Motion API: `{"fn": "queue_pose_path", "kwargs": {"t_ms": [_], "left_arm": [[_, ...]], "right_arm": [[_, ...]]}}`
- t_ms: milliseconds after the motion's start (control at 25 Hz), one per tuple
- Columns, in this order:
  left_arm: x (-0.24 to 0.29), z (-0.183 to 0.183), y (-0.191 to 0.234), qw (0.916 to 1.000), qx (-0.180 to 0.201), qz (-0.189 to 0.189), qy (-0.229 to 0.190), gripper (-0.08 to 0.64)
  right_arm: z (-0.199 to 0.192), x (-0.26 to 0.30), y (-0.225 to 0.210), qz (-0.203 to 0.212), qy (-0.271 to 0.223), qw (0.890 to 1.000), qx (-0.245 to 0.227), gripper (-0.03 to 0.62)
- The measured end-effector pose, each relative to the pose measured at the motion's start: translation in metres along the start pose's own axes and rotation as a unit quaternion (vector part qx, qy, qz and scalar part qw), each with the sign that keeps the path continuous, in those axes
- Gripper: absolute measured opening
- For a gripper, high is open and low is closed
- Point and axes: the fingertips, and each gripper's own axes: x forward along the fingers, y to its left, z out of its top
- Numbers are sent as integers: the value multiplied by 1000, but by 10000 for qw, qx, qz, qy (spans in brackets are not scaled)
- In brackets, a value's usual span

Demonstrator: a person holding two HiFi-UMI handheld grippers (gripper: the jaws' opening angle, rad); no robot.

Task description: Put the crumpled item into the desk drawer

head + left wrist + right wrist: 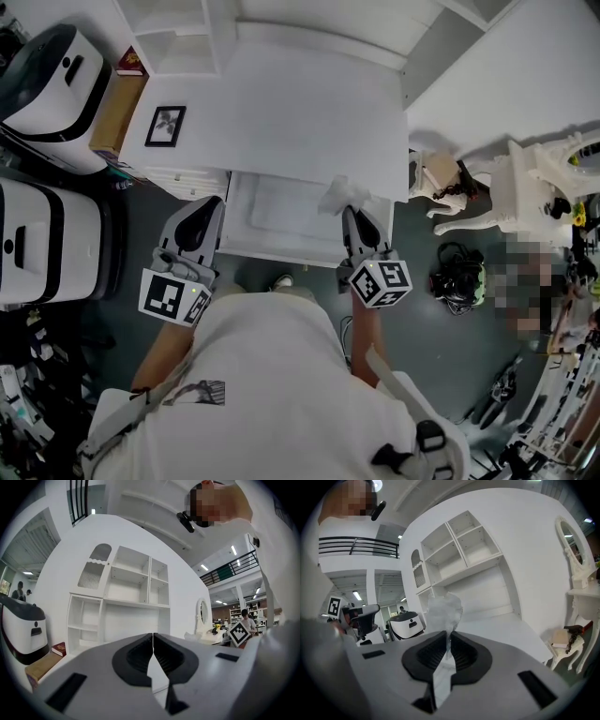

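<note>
Pale shirt cloth on the person's shoulders (272, 375) fills the bottom of the head view, and both arms reach forward from it. At the tip of the right gripper (447, 638) the crumpled item (443, 612), a thin whitish translucent wad, is pinched between the two dark pads; it sticks up above them and a strip of it trails down through the gap behind. Seen from the head, that gripper (350, 212) holds the wad (338, 194) over the right end of the open desk drawer (281, 251), close to the front edge of the white desk top (309, 112) ahead of it. The gripper's marker cube (380, 281) sits at its rear, toward the person.

Over at the drawer's left end is the left gripper (212, 204), just beside the corner; whether it touches the drawer cannot be told. Its jaws are together, pad edge against pad edge, with nothing between them (153, 638).

Ahead of both grippers rises a white shelf unit (123, 599). Left of the left gripper, a small framed picture (166, 126) lies on the desk top, with a cardboard box (117, 112) and a red book (131, 62) beyond it. Well to the right of the right gripper stands a white vanity table (539, 178)
</note>
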Motion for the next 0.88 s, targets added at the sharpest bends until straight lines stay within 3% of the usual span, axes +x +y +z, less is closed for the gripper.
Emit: {"fn": "queue_pose_path", "kwargs": {"t_ms": [880], "left_arm": [[-34, -32, -1, 9965, -50, 702, 442, 18]], "right_arm": [[-94, 60, -20, 469, 979, 9940, 99, 37]]}}
